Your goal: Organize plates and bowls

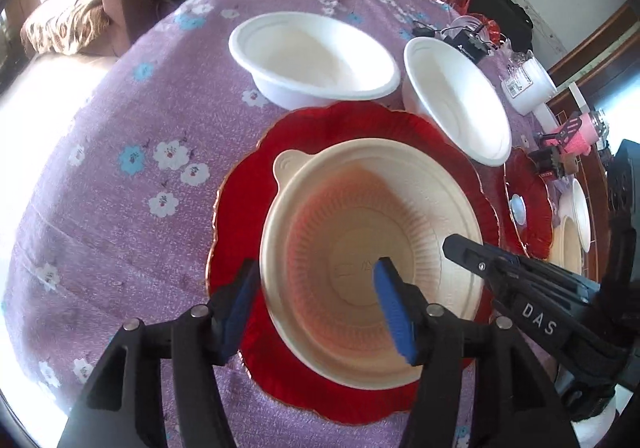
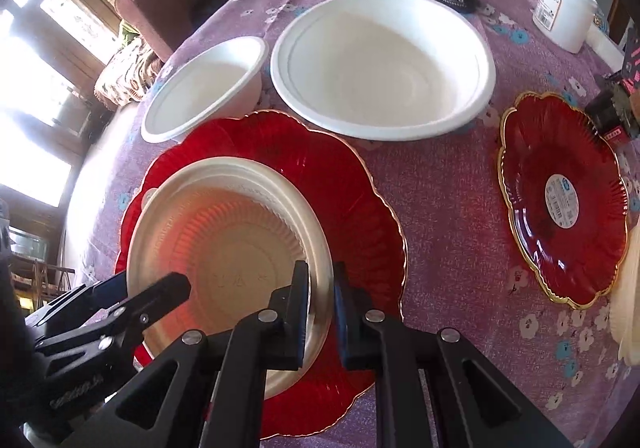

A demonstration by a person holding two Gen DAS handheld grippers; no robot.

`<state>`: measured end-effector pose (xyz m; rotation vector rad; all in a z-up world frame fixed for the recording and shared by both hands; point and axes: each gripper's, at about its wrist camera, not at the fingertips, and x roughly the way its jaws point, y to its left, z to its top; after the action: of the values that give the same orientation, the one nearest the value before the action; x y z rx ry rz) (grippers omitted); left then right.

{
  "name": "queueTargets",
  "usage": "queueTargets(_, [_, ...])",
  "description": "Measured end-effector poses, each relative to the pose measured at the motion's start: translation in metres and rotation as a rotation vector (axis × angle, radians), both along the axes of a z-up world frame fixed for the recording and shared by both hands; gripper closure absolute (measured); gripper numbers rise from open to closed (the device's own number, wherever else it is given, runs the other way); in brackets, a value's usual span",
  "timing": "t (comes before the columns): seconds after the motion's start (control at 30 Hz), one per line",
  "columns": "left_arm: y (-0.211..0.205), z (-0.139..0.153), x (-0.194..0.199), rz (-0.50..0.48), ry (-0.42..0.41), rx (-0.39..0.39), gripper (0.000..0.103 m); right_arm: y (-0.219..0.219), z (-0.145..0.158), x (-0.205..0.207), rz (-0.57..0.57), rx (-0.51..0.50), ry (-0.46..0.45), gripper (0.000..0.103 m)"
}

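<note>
Left gripper (image 1: 316,304): jaws apart, straddling the near-left rim of the cream bowl (image 1: 372,248), one blue pad outside the wall and the other inside the bowl; neither pad is seen pressing on it. Right gripper (image 2: 322,312): jaws drawn close together on the bowl's near-right rim, one finger inside and one outside, clamped on the wall.

The cream bowl sits upright on the large red plate (image 1: 352,128), centre to lower centre in both views, a small tab on its rim at the upper left. The plate lies flat on the purple flowered tablecloth (image 1: 120,208).

Two white bowls stand beyond the plate: the small white bowl (image 2: 204,88) at upper left of the right wrist view, the large white bowl (image 2: 380,64) at upper centre, both just beside the plate's far edge. A second red plate (image 2: 564,200), bearing a round label, lies apart at the right of that view. A white tub (image 2: 564,8) stands at upper right.
</note>
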<state>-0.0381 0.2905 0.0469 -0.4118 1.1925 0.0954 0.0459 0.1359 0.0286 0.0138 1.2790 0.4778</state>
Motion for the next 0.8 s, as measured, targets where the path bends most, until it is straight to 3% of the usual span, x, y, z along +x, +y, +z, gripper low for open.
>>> queueTargets(0.5, [-0.018, 0.056, -0.014, -0.008, -0.114, 0.214, 0.044, -0.029, 0.035, -0.015, -0.023, 0.092, -0.077, 0.09])
queueTargets(0.8, [-0.054, 0.078, -0.009, -0.076, -0.146, 0.283, 0.044, -0.063, 0.055, -0.025, -0.079, 0.15, -0.118, 0.09])
